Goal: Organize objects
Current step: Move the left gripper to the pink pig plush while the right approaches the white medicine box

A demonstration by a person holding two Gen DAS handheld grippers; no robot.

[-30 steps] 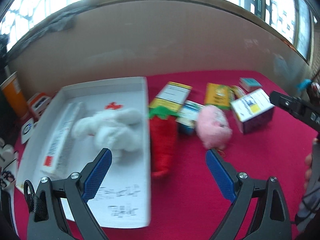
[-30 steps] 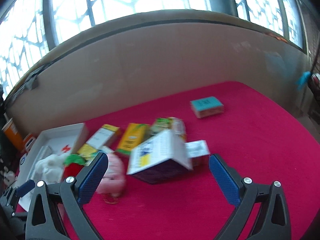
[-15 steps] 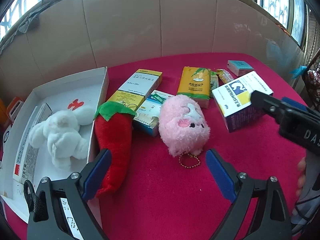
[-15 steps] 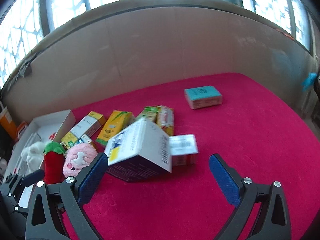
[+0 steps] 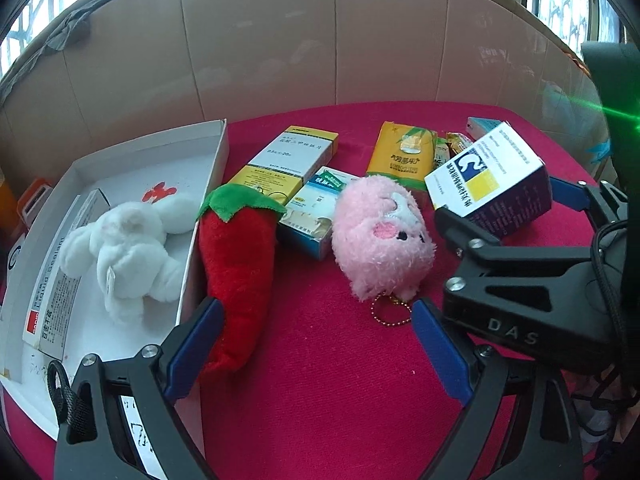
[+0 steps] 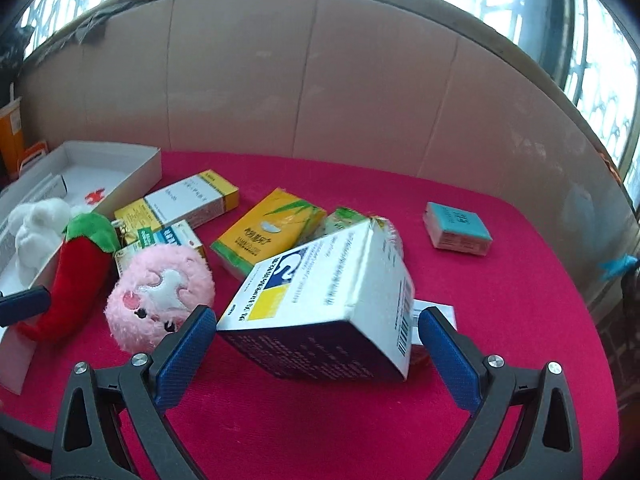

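Observation:
A white open box (image 5: 48, 408) at the left holds a white plush bunny (image 5: 124, 248) and a flat carton. A red chilli plush (image 5: 240, 272) lies against the box's right wall. A pink plush pig (image 5: 380, 236) lies beside it. My left gripper (image 5: 316, 348) is open, low over the cloth just in front of both plush toys. My right gripper (image 6: 316, 352) is open, with its jaws either side of the near end of a white, yellow and dark blue carton (image 6: 328, 304), apart from it.
Several medicine cartons lie on the red cloth: a yellow-white one (image 6: 188, 200), a small blue-white one (image 5: 316, 212), a yellow-green one (image 6: 268, 236) and a teal one (image 6: 456, 228) far right. A brown cardboard wall (image 6: 320, 80) rings the table's back.
Both grippers have come forward and down. The left one has swung right from the white box towards the plush toys. The right one has closed in on the white and blue carton.

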